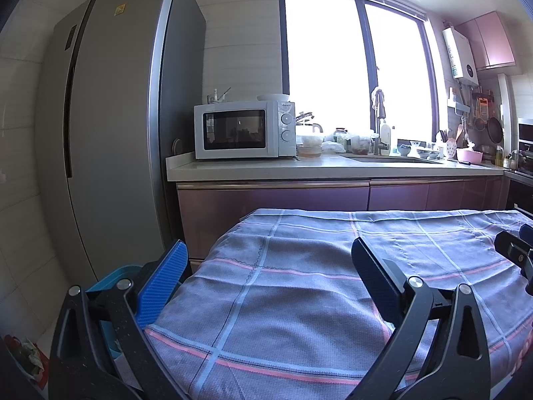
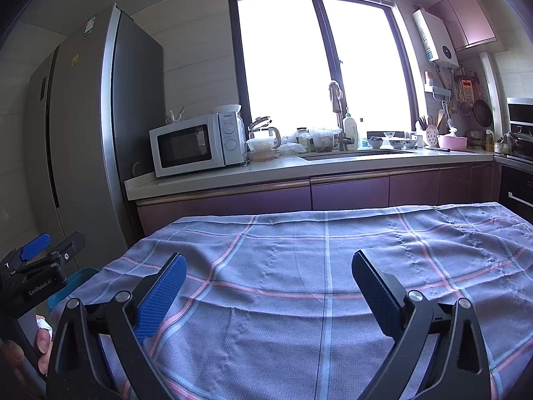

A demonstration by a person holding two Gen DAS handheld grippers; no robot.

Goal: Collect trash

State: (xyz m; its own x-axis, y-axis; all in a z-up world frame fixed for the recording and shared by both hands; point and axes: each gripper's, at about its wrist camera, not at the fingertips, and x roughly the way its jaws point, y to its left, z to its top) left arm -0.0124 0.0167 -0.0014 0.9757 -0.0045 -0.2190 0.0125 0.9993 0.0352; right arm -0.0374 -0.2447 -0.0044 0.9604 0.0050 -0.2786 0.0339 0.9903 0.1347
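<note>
My left gripper (image 1: 268, 253) is open and empty above the left part of a table covered by a grey checked cloth (image 1: 316, 300). My right gripper (image 2: 268, 266) is open and empty above the same cloth (image 2: 299, 300). The left gripper also shows in the right wrist view (image 2: 50, 246) at the far left, and the right gripper shows at the right edge of the left wrist view (image 1: 519, 246). A teal bin (image 1: 113, 276) stands on the floor left of the table; its rim also shows in the right wrist view (image 2: 75, 280). No trash shows on the cloth.
A tall grey fridge (image 1: 110, 133) stands at the left. A counter (image 1: 333, 165) behind the table holds a white microwave (image 1: 243, 130), jars, bowls and a sink (image 1: 389, 159). Crumpled items lie on the floor at the far left (image 1: 26, 356).
</note>
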